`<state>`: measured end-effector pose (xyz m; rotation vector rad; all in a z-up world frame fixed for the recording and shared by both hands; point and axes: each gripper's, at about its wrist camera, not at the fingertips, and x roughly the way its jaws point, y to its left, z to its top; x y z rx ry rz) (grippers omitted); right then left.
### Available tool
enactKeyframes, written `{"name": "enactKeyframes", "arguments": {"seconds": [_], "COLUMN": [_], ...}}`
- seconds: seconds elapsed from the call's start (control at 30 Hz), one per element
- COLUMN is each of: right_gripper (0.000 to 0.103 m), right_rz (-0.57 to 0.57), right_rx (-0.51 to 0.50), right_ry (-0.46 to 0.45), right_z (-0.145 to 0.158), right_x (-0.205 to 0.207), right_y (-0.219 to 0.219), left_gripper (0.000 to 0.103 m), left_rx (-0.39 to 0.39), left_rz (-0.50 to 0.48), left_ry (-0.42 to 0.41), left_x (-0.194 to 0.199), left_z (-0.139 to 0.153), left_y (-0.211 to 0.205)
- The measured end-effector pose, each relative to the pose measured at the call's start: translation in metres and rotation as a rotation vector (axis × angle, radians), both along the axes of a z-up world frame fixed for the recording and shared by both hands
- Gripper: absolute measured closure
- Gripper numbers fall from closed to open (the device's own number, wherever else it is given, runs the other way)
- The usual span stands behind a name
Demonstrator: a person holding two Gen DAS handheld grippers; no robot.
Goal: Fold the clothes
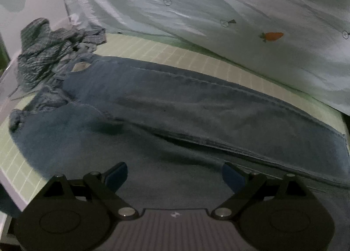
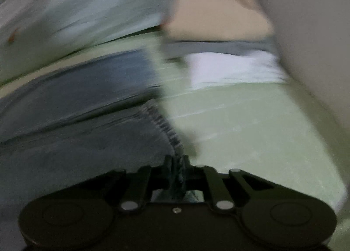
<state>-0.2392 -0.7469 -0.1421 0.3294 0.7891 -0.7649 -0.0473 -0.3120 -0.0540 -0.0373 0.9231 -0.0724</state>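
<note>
A pair of blue jeans lies flat on the green grid mat, legs running to the right. My left gripper is open and empty, hovering over the near leg of the jeans. In the blurred right wrist view, my right gripper is shut on the hem edge of the jeans, next to the bare green mat.
A crumpled grey-striped garment lies at the far left end of the mat. A pale bedsheet with carrot prints runs behind the mat. In the right wrist view, a beige, grey and white stack sits blurred at the mat's far end.
</note>
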Motion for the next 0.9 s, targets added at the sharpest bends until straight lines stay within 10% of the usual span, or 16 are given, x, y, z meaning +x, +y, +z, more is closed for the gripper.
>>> {"name": "enactKeyframes", "arguments": {"seconds": [0.13, 0.2, 0.27, 0.43, 0.9], "right_gripper": [0.102, 0.089, 0.053, 0.019, 0.004], "right_rz": [-0.072, -0.108, -0.144, -0.145, -0.181], "right_rx": [0.028, 0.042, 0.056, 0.187, 0.063], "right_ry": [-0.033, -0.05, -0.066, -0.153, 0.038], "right_z": [0.008, 0.012, 0.016, 0.009, -0.004], "right_x": [-0.025, -0.038, -0.051, -0.055, -0.003], "right_y": [-0.021, -0.031, -0.042, -0.009, 0.127], "left_gripper": [0.01, 0.01, 0.01, 0.01, 0.009], "left_rx": [0.002, 0.0, -0.002, -0.006, -0.022], "left_rz": [0.028, 0.027, 0.027, 0.025, 0.075], "left_ry": [0.01, 0.011, 0.013, 0.017, 0.009], "left_x": [-0.01, -0.009, -0.008, -0.007, 0.034], "left_z": [-0.001, -0.001, -0.002, -0.002, -0.003], "left_y": [0.009, 0.015, 0.021, 0.036, 0.149]}}
